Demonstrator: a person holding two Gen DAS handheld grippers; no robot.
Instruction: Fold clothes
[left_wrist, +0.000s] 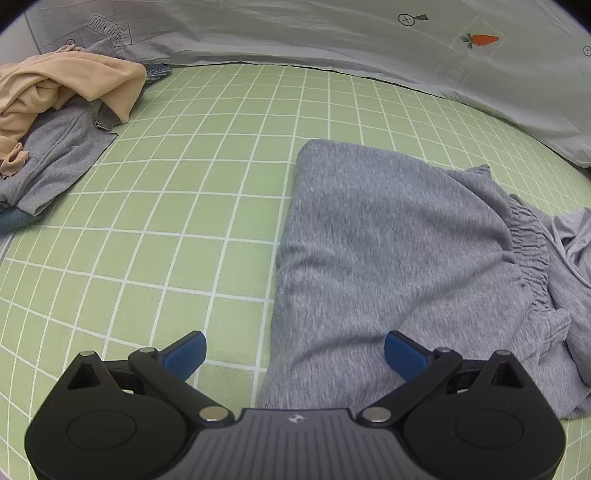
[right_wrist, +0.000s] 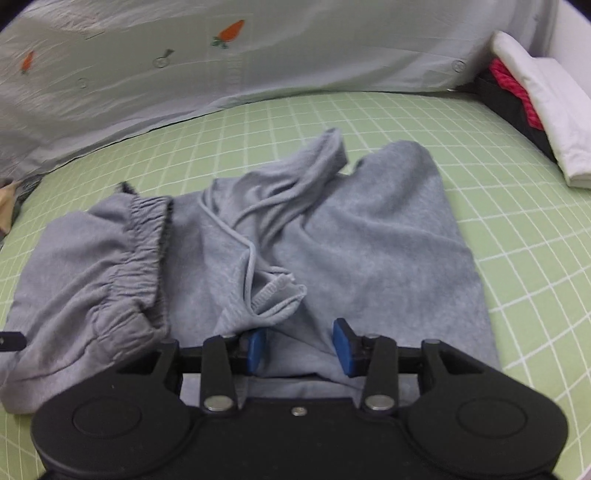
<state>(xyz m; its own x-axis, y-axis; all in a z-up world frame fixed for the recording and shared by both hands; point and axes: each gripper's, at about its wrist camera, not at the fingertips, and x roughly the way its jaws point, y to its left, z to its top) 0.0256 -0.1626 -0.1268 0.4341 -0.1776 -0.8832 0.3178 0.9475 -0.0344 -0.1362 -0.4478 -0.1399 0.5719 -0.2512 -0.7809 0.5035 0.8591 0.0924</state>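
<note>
Two open grippers, left gripper (left_wrist: 293, 356) and right gripper (right_wrist: 299, 345), are hovering empty over half-folded grey trousers (right_wrist: 388, 236); their bunched waistband (right_wrist: 136, 254) risks folding crooked.

Rumpled grey sweatpants (right_wrist: 369, 236) on bed

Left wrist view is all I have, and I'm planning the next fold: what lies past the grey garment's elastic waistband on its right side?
Observer: The grey garment carries on there as rumpled fabric, with a drawstring lying loose across it.
Operator: Is the right gripper holding any of it?
Observer: No. The right gripper hangs over the cloth with its blue pads apart and nothing pinched.
Operator: Anything else on that side of the bed?
Observer: A folded white cloth lies at the far right edge, on top of something red and black.
</note>
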